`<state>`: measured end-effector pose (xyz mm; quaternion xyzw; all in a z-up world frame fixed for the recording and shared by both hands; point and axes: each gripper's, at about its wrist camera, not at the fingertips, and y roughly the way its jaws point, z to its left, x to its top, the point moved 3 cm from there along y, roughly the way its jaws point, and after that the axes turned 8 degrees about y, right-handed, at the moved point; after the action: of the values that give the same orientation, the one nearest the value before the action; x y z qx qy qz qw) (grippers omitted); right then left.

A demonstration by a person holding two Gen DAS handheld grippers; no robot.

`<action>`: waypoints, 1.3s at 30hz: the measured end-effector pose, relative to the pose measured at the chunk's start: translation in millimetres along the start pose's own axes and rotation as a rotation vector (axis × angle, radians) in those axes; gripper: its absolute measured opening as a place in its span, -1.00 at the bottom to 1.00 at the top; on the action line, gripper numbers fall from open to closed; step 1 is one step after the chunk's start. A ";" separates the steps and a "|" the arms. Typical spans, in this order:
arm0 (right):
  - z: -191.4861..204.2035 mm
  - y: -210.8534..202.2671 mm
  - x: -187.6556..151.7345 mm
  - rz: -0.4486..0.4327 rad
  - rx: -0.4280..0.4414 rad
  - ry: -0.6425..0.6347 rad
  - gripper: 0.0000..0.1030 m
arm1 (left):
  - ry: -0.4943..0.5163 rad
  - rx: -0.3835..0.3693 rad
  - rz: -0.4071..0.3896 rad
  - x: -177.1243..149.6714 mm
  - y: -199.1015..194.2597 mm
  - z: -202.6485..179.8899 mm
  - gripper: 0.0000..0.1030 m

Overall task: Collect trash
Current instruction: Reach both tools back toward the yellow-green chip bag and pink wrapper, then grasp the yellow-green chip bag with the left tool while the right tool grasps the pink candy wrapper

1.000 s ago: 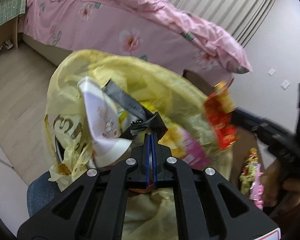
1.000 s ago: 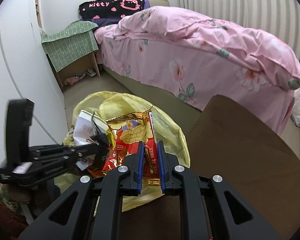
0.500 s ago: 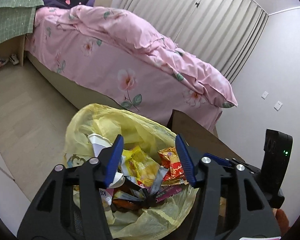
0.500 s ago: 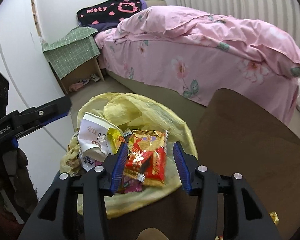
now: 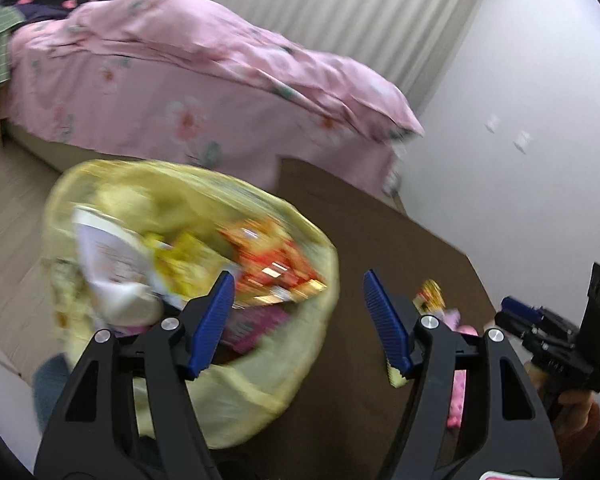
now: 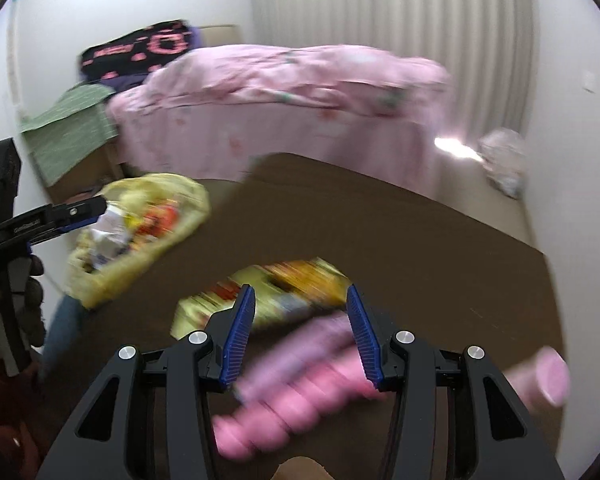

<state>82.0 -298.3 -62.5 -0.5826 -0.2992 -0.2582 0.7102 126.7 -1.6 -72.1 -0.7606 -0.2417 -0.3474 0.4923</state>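
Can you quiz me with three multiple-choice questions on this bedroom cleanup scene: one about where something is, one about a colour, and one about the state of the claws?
1. Where does the yellow trash bag sit?
A. On the bed
B. At the left edge of the brown table
C. In the right claw

2. What colour is the bedcover?
A. Pink
B. Blue
C. Grey

3. How are the left claw and right claw now?
A. Both shut on wrappers
B. One shut, one open
C. Both open, gripping nothing

Answers: B, the bag rests by the table's left edge in the right wrist view; A, pink floral fabric covers the bed; C, a wide gap shows between each pair of blue pads.
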 end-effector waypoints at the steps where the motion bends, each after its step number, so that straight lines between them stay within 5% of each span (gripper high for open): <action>1: -9.9 -4.9 -5.8 0.003 -0.006 0.022 -0.12 | 0.021 -0.019 0.018 -3.8 5.0 -10.1 0.23; 7: -34.1 -10.2 -34.7 0.020 -0.020 0.088 -0.11 | 0.205 -0.097 0.109 -18.6 31.6 -69.8 0.23; 11: -25.2 -12.1 -47.2 0.022 0.053 0.103 -0.11 | 0.304 -0.104 0.157 -25.2 48.0 -96.1 0.23; 16: 14.1 -4.2 -44.9 0.029 0.114 0.004 -0.11 | 0.273 -0.023 0.166 -21.7 53.7 -88.1 0.23; 21: 27.9 31.1 -37.1 0.126 0.195 0.100 -0.27 | 0.260 0.032 0.146 -17.0 43.9 -74.7 0.23; 28: 32.4 47.7 -49.9 0.191 0.121 0.078 -0.27 | 0.245 0.031 0.126 -13.7 35.5 -65.1 0.23; 36: -9.0 26.1 -74.8 0.224 0.003 0.080 -0.27 | 0.214 -0.030 0.148 -22.8 41.4 -66.1 0.23; 39: -22.7 21.0 -78.5 0.212 0.036 0.143 -0.27 | 0.207 -0.045 0.153 -24.9 43.6 -68.7 0.23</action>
<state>45.8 -315.2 -136.8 -0.5782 -0.1892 -0.2174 0.7633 121.7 -82.6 -97.7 -0.7478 -0.1233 -0.3908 0.5223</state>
